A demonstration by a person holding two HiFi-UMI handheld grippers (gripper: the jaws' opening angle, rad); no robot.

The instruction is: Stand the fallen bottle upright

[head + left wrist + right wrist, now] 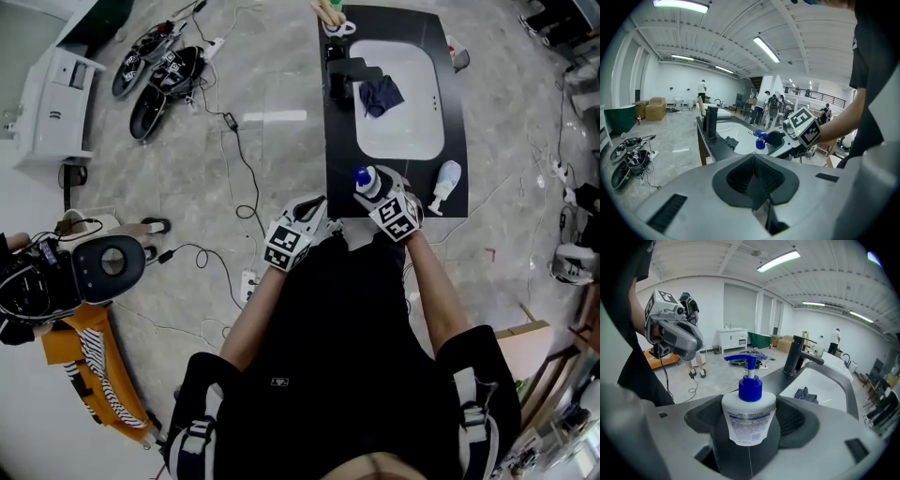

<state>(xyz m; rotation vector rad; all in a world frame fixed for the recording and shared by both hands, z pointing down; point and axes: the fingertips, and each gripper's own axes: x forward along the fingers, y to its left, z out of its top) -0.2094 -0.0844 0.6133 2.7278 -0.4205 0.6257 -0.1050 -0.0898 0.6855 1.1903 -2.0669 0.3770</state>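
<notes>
A white pump bottle [749, 416] with a blue pump head sits between the jaws of my right gripper [750, 427], which is shut on its body. The blue pump end points away from the gripper. In the head view the bottle [367, 182] is held by the right gripper [377, 194] over the front edge of the black counter [339, 159]. My left gripper [314, 208] hangs just left of the counter's front corner, shut and empty. From the left gripper [753, 164] I see the bottle's blue pump [760, 139] ahead.
A white sink [417, 131] set in the counter holds a dark cloth [380, 95], with a black faucet [343, 75] at its left. A second white bottle [447, 184] rests on the counter's right front. Cables and shoes [159, 75] lie on the floor at left.
</notes>
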